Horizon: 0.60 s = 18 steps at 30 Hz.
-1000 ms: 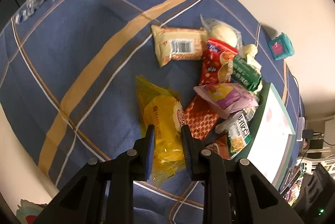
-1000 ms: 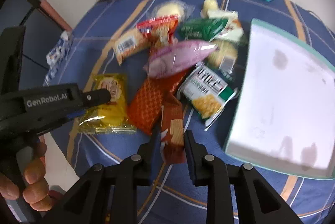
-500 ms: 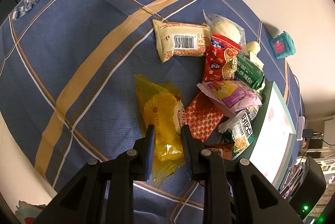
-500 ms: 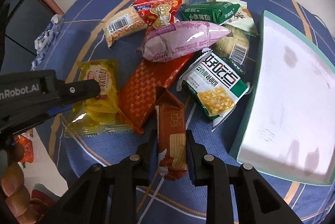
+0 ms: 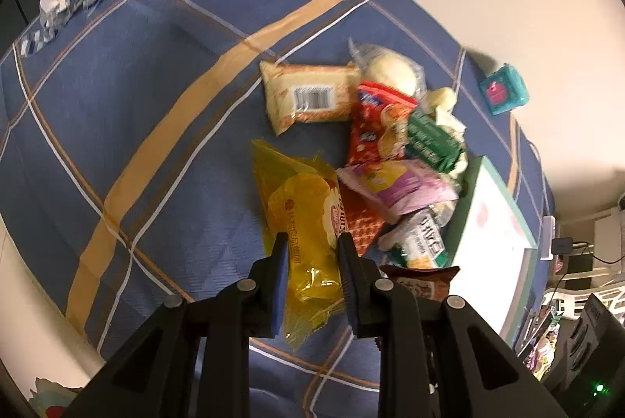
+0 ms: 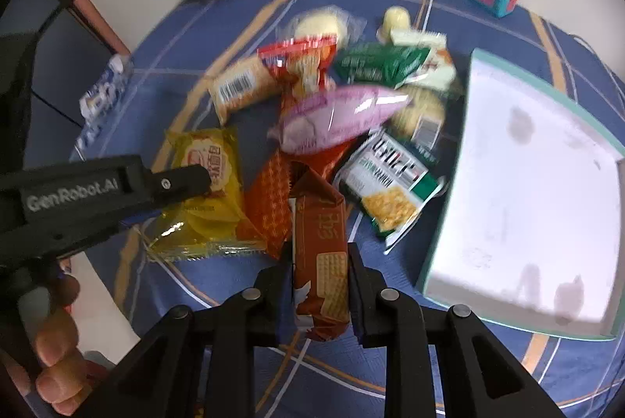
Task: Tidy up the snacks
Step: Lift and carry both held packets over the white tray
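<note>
1. Lifted higher than a second ago, the brown biscuit pack [image 6: 321, 258] hangs clenched in the right tool [image 6: 319, 277], above the near edge of the bench [image 6: 218, 27].
2. Left tool [image 5: 311, 275] grips the yellow cake bag [image 5: 300, 222], its far end apparently on the cloth.
3. White tray [image 6: 547, 191] sits at the right edge, beside the snack pile.
4. Risk: the slick wrappers may slip, since each is pinched at one end.

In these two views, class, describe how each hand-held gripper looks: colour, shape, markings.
Both are matt black plastic. The left hand-held gripper has two flat fingers with blue pads and silver pivot screws. The right hand-held gripper matches. The left one's side reads "GenRobot.AI" in grey. No cables show.
</note>
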### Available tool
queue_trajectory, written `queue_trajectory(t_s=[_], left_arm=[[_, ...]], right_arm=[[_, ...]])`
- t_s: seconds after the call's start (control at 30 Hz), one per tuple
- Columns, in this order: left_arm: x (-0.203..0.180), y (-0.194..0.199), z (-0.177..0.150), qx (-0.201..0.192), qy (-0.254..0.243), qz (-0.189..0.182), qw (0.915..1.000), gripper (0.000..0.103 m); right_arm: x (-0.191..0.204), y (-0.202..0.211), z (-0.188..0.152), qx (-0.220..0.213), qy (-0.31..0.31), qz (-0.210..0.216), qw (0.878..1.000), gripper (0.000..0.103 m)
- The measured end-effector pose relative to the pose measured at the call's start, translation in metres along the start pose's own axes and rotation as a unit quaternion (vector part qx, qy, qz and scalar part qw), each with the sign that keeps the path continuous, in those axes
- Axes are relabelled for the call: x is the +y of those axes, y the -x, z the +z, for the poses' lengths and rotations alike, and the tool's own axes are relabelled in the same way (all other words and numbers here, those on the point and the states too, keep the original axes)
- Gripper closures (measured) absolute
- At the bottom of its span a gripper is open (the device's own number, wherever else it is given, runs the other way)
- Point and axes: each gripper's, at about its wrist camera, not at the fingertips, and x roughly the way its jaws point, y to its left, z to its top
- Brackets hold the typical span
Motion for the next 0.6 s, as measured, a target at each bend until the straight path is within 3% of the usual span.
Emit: queue_trajectory(t_s=[0.27, 0.43, 0.6], left_arm=[[-0.054, 0.013, 0.011, -0.011, -0.049, -0.031, 0.9982, 0.078], [-0.111, 0.004, 0.004, -0.008, -0.109, -0.053, 0.9926, 0.078], [-0.168, -0.014, -0.007, -0.003, -0.168, -0.070, 0.9833, 0.078]], right_arm=[[-0.063, 0.031, 0.012, -0.040, -0.095, -0.028, 0.994, 0.077], [-0.121, 0.045, 0.014, -0.057, -0.167, -0.091, 0.980, 0.077], [-0.173, 0.055, 0.008, -0.064, -0.226, -0.111, 0.966, 0.077]])
